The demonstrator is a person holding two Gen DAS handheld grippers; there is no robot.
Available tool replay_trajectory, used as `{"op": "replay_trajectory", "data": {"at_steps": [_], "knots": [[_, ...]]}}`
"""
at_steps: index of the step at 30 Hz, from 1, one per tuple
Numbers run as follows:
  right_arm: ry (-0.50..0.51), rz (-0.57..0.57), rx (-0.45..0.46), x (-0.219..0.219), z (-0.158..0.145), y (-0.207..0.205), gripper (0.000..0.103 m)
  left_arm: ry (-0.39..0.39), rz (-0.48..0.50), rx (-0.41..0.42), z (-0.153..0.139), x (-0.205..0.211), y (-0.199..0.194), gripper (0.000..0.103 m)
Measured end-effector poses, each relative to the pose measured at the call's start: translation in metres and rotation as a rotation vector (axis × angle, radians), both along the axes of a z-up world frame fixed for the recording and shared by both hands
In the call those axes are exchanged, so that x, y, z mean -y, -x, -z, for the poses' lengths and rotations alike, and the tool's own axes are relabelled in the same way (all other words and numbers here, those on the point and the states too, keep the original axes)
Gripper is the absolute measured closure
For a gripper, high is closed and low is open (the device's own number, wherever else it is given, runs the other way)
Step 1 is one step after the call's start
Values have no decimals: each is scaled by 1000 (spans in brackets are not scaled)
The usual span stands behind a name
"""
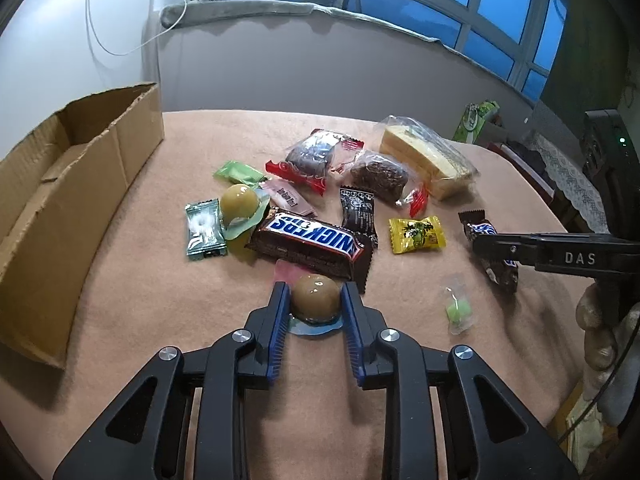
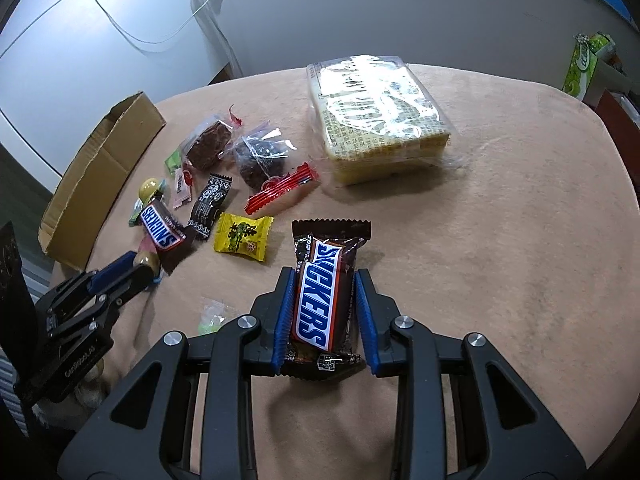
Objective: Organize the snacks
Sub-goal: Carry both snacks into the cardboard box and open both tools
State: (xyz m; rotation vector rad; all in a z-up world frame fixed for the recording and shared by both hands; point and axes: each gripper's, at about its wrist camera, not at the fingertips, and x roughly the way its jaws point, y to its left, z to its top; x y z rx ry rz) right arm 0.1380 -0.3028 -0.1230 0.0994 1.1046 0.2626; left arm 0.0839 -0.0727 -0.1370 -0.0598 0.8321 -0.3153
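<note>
Left hand-held gripper (image 1: 314,300): my blue pads touch the round olive-brown jelly cup (image 1: 315,295) on the peach tabletop (image 1: 400,320) | Right hand-held gripper (image 2: 325,312): straddles brown Snickers mini bar (image 2: 324,300), contact unclear | Advice: squeeze gently, lift straight, carry to brown cardboard box (image 1: 60,200), left.

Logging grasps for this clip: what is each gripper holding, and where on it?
Left gripper: round jelly cup, across its dome. Right gripper: small Snickers bar, by its long sides.
</note>
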Motion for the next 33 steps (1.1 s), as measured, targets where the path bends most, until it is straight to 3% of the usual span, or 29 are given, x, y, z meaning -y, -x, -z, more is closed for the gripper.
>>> {"op": "replay_trajectory", "data": {"at_steps": [9,16,33], "knots": [[12,-15,45,2,-16,12,72,7,-13,15,-6,-3,8,80],[18,-48,96,-9,-38,16,73,18,-27,68,-27,-12,20,80],[7,-185,195,-82,-80,3,73,29,-145,198,-69,-76,26,80]]}}
